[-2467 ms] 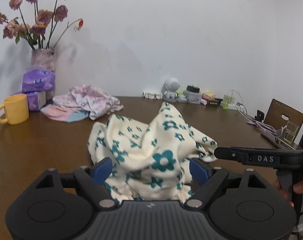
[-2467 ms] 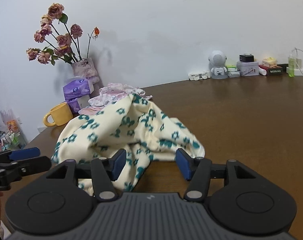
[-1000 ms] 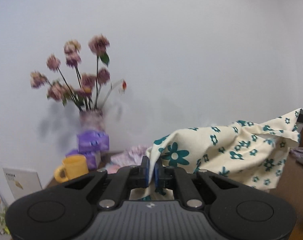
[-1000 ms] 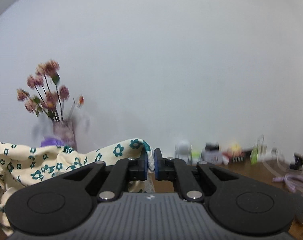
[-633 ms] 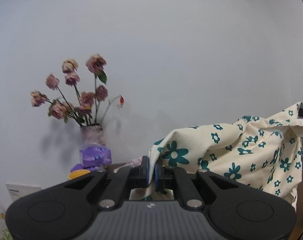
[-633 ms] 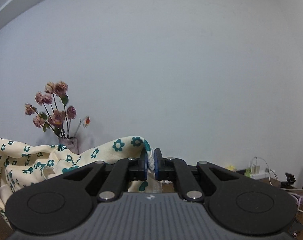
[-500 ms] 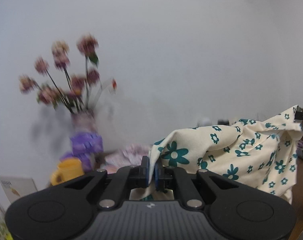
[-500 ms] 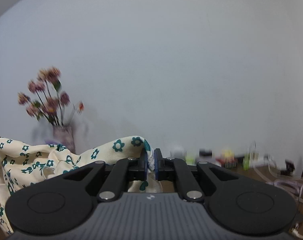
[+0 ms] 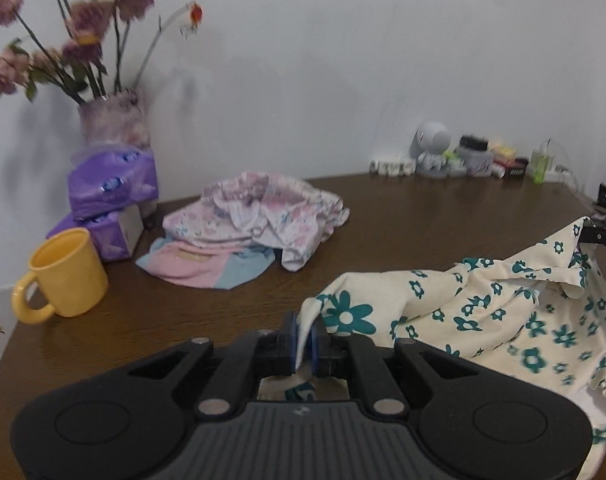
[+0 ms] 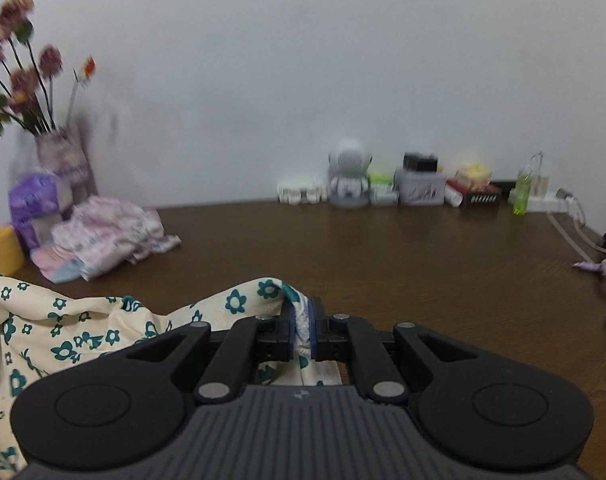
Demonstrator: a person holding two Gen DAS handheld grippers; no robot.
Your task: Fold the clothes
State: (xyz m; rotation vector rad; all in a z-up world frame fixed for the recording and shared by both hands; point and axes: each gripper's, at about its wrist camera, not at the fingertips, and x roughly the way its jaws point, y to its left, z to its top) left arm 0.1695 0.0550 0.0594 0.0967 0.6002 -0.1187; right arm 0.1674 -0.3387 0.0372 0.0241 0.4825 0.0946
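The cream garment with teal flowers is held off the brown table at two corners and spans the space between the two grippers, its middle sagging in loose folds. The left gripper is clamped on one corner of the cloth; the blue pads press together with a narrow strip of fabric pinched between them and a tail of it hanging below the jaws. From there the fabric runs toward the right edge of the left wrist view, where its far corner meets a black fingertip of the other tool. The right gripper is likewise closed on a bunched, gathered edge of the same garment, which trails away to the left of that view and drops below the frame. Whether the lowest part of the cloth touches the table cannot be told. Further back on the table, well apart from the held garment, lies a crumpled pile of pink and pale blue clothes. Beside that pile stand purple tissue packs, a yellow mug and a vase of dried flowers against the white wall. Along the wall at the far right are a small white robot figure, a row of small boxes and a green bottle. Cables lie at the right edge.
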